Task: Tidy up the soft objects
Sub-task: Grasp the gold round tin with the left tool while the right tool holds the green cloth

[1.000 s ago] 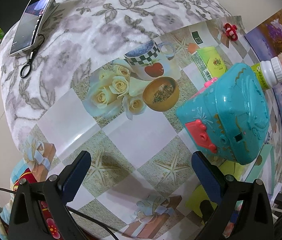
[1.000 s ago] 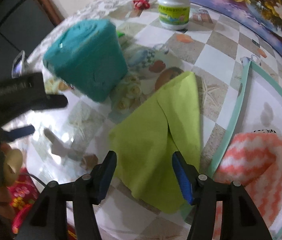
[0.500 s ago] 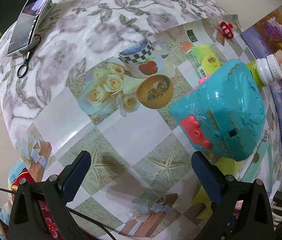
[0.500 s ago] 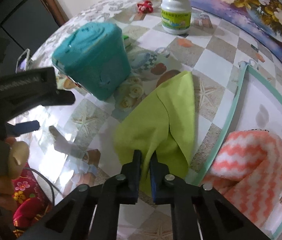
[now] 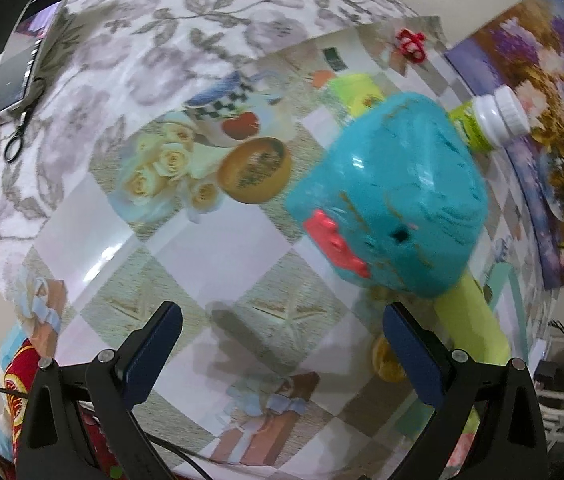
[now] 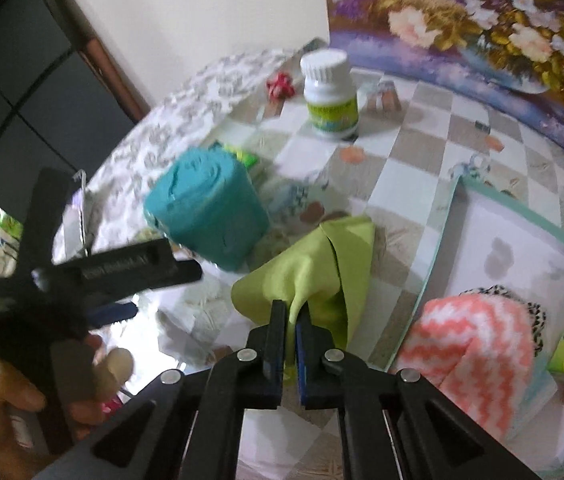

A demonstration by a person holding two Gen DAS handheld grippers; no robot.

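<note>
My right gripper (image 6: 290, 336), at the bottom centre of the frame, had just pinched shut on the green cloth (image 6: 314, 268), so the pickup was under way, and next I judged it needed carrying right into the tray (image 6: 438, 256).

you see a soft matt green cloth (image 6: 314, 268), a fuzzy chevron towel (image 6: 470, 344), a glossy teal plastic box (image 5: 394, 204), and a shiny checked oilcloth (image 5: 185, 264) covering.
</note>
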